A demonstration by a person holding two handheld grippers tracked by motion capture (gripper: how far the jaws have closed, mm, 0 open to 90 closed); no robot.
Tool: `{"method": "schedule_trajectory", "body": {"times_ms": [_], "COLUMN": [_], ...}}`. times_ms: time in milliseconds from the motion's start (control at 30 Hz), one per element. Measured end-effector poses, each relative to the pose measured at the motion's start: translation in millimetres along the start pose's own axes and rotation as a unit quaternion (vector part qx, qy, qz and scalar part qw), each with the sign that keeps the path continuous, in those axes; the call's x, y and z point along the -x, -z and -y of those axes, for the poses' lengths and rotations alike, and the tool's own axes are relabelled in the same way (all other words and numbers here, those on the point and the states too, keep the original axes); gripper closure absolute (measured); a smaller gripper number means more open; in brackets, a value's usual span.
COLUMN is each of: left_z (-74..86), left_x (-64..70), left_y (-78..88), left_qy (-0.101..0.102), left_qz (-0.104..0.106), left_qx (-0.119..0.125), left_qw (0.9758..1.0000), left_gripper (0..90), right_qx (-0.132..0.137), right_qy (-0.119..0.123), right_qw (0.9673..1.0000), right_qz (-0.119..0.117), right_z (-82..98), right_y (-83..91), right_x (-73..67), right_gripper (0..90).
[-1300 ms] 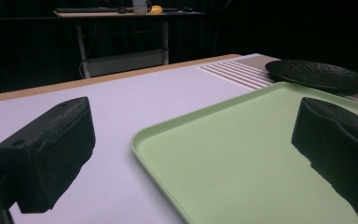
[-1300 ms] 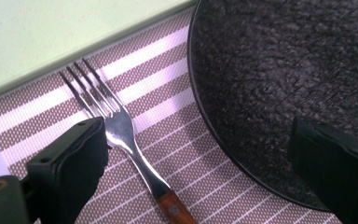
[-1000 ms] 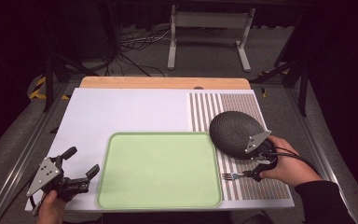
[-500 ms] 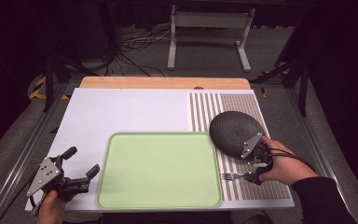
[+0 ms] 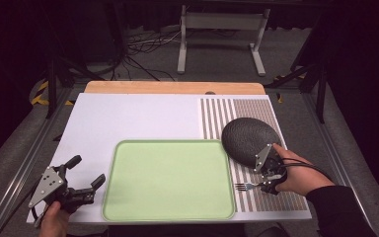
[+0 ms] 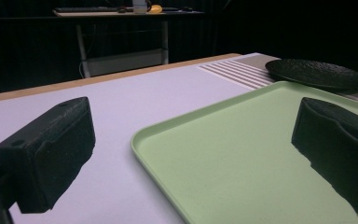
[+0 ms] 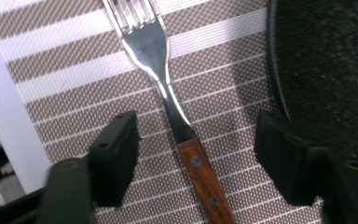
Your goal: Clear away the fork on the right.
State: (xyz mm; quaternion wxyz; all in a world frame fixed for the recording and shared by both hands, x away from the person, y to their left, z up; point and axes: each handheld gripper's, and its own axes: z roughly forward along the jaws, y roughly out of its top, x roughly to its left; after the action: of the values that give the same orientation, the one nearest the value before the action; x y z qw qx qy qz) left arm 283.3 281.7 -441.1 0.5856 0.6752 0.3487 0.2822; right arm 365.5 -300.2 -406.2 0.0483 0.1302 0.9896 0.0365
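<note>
Picking up the fork [image 7: 168, 88] right now, so a few tips. Fork lying flat on the striped placemat [image 7: 65, 70], just beside the dark plate [image 7: 326, 70] and right of the green tray [image 5: 168, 180], tines pointing toward the tray.

Right gripper [image 7: 196, 158] straddling the spot where the steel neck meets the wooden handle, jaws just been closing but not yet touching, gap on both sides. Looks decently centred, maybe slightly nearer the left jaw. Best to keep low so the pads catch the handle rather than slide over it, and squeeze on the wood, not the slick steel. Worth watching that plate rim close to the outer jaw. Lift level afterwards so the fork doesn't swing.

Left gripper [image 6: 191, 154] spread wide, holding nothing, hovering at the tray's near left corner.
</note>
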Motion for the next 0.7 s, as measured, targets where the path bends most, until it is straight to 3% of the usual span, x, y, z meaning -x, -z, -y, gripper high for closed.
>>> {"method": "schedule_trajectory", "body": {"times_ms": [200, 467, 700], "left_z": [0.1, 0.2, 0.2], "left_x": [0.2, 0.0, 0.0], "left_y": [-0.3, -0.4, -0.2], "left_qy": [0.000, 0.000, 0.001], "left_qz": [0.001, 0.001, 0.001], "left_qx": [-0.001, -0.001, 0.000], "left_qw": [1.0000, 1.0000, 1.0000], "left_gripper": [0.1, 0.1, 0.1], "right_qx": [-0.031, -0.071, -0.079], "right_qy": [0.025, 0.068, 0.088], "right_qw": [0.9992, 0.9952, 0.9929], "right_qz": [-0.003, -0.005, -0.006], "right_z": [-1.8, -4.0, -7.3], "right_y": [-1.3, -3.7, -7.0], "right_x": [-2.3, -0.6, -0.7], "right_gripper": [48.0, 65.2, 72.6]}}
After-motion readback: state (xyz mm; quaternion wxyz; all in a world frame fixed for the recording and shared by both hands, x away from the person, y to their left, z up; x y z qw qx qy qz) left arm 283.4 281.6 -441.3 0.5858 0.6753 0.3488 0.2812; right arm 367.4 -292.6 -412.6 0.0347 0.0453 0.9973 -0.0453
